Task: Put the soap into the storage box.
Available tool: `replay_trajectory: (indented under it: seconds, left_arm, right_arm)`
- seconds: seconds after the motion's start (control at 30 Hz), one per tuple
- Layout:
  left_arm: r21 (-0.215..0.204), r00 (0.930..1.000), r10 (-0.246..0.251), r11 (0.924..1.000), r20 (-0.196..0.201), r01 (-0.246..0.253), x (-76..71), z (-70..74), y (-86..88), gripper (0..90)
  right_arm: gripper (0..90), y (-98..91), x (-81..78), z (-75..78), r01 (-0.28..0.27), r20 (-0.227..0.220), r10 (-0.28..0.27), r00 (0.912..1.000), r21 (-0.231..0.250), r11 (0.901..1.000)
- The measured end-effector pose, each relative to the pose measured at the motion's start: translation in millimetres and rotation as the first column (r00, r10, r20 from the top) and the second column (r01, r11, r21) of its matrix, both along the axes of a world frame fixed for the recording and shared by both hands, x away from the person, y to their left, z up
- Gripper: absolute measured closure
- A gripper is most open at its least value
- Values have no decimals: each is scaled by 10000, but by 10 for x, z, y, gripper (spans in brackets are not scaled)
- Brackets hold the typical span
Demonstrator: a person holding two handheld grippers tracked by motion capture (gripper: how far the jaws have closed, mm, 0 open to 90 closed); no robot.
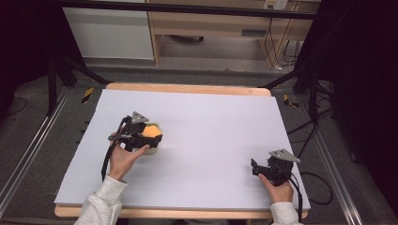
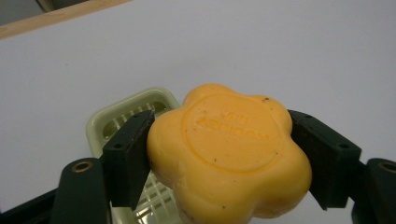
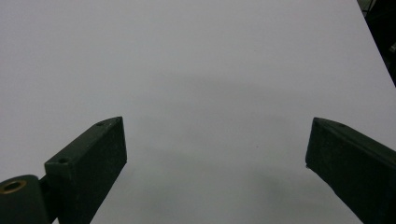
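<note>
Two grippers over white table sheet. Left gripper clenched on orange flower-shaped soap bar, held just above pale green slatted soap dish, left of centre. Right gripper spread wide, gripping nothing, near right edge.

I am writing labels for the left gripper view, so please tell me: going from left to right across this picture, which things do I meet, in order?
Left jaw of the left gripper → pale green soap dish → orange flower-shaped soap → right jaw.
</note>
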State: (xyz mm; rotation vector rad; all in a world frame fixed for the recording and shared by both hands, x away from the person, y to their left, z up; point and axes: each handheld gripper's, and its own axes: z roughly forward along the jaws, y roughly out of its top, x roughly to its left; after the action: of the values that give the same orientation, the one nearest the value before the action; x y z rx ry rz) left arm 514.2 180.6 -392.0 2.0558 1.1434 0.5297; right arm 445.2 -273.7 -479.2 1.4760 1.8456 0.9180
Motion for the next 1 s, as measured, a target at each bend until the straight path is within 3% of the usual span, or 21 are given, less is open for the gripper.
replay_trajectory:
  seconds: [0.23,0.67,1.0]
  left_arm:
    - [28,9998,211,9998,72,-211,83,-2,37,266]
    - [296,9984,556,9980,-86,-554,292,-164,73,267]
    - [83,9956,902,9959,-235,-900,360,-259,199,266]
  right_arm:
    - [57,1,6,-5,-4,-38,3,10000,-20,10000]
    - [58,5,8,-7,-17,-46,17,10000,-39,10000]
    - [59,5,11,-9,-26,-55,25,10000,-54,10000]
